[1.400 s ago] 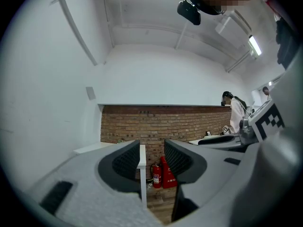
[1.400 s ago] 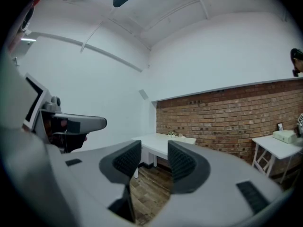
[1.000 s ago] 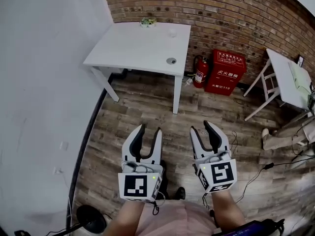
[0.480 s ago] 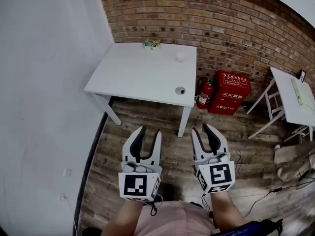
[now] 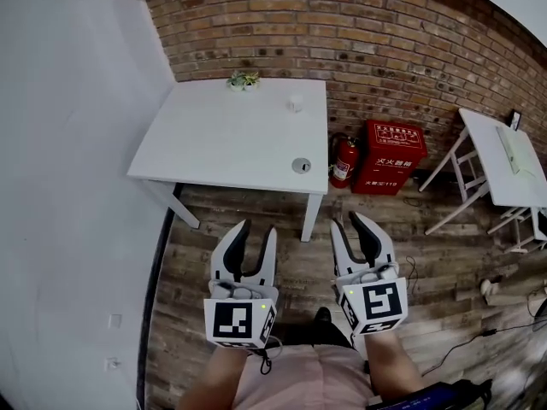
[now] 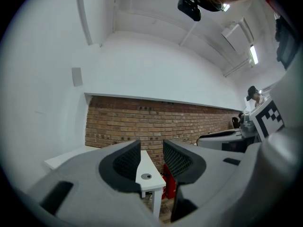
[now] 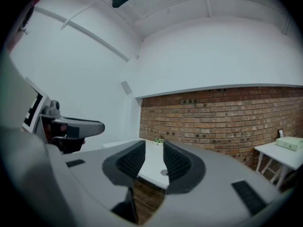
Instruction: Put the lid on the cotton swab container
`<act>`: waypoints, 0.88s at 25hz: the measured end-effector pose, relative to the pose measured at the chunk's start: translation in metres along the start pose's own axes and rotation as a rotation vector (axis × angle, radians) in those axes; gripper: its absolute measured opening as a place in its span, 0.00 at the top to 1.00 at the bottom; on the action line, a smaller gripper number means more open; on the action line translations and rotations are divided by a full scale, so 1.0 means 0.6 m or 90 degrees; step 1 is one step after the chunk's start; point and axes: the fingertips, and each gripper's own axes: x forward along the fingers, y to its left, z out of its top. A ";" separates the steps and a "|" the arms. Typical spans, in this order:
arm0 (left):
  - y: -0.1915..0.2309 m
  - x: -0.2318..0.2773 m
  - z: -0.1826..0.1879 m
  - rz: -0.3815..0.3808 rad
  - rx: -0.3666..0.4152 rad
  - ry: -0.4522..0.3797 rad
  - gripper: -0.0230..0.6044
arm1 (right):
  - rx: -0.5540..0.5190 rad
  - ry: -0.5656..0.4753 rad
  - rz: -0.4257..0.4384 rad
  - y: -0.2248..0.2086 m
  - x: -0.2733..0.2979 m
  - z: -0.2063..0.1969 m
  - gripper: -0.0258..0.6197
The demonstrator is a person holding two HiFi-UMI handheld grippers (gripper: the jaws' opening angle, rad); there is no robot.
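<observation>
A red brick wall runs from twelve to two o'clock, and a plain white wall fills nine o'clock. On the wood plank floor, a white table stands at twelve, a fire extinguisher and red cabinet at one, and another white table at three.

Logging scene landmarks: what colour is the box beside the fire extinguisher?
Red, with white lettering. The box shows best in the head view.

Premises: bare indoor workroom or studio. Evidence: exposed red-brick back wall; plain white-painted side wall; weathered wood-plank floor; white rectangular table ahead of the left tongs; red box-shaped fire-equipment cabinet and red fire extinguisher ahead and to their right; second white table further right.
</observation>
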 end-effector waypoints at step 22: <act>0.014 0.315 -0.067 -0.032 0.016 0.056 0.72 | 0.051 0.029 0.002 -0.183 0.260 -0.063 0.79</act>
